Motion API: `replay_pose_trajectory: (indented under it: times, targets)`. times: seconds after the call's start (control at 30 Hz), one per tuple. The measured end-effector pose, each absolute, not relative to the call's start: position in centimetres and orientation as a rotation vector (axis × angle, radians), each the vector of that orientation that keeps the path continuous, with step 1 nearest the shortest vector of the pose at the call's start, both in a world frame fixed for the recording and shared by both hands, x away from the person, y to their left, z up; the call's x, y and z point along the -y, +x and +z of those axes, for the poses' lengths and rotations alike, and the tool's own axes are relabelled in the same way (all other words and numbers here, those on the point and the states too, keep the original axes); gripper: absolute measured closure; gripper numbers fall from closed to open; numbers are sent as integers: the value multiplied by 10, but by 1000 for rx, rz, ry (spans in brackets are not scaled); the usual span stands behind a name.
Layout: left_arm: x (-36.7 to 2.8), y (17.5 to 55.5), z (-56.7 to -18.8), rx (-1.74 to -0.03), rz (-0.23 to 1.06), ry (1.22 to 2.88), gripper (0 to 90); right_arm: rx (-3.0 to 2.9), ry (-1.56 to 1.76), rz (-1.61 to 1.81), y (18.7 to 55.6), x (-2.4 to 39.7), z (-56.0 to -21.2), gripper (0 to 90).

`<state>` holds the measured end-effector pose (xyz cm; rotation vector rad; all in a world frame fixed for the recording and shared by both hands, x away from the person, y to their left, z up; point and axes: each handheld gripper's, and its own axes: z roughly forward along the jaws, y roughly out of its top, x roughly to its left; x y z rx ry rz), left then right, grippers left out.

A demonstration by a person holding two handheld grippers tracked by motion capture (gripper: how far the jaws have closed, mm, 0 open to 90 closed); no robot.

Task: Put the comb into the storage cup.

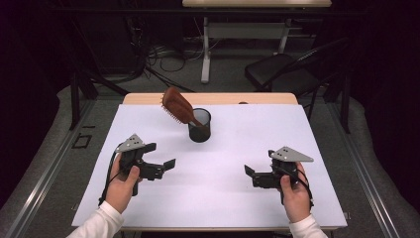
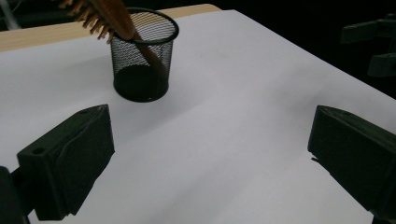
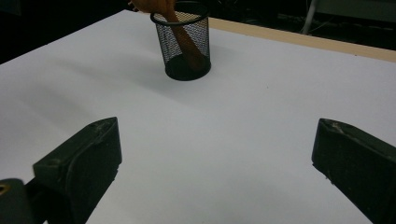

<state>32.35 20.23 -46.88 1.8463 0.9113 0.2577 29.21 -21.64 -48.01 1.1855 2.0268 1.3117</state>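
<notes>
Lab or studio: black curtains (image 1: 29, 99), floor cables (image 1: 158, 57), white-covered table (image 1: 247, 148), folding chair (image 1: 285, 72).

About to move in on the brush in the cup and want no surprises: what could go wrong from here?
1. The wooden hairbrush leans far out of the mesh cup, head overhanging; pulling sideways may tip the light cup.
2. Nothing steadies the cup: left gripper and right gripper are both open and apart from it.

Black wire-mesh cup (image 1: 199, 126) stands on white sheet-covered table (image 1: 247, 134), toward its far edge. Brown wooden hairbrush (image 1: 177, 105) rests handle-down in cup, head leaning left. Left gripper (image 1: 166, 165) and right gripper (image 1: 250, 173) flank near side, well apart.
</notes>
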Motion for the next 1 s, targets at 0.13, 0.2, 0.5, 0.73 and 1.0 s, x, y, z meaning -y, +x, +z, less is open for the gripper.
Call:
replay_pose_trajectory:
  times: [0.13,0.2,0.5,0.73,1.0]
  targets:
    - [-211,320,-476,-938,246,1823,5,-2021,1189,1304,289,222,-481,14]
    - [-214,318,-477,-944,251,1816,5,-2021,1193,1298,288,224,-481,14]
    - [-222,308,-481,-949,264,1790,5,-1984,1239,1303,280,239,-488,14]
    - [-229,302,-491,-982,254,1750,5,-1951,1284,1293,276,255,-493,24]
    - [-235,299,-502,-1001,264,1726,6,-1935,1314,1278,271,266,-499,25]
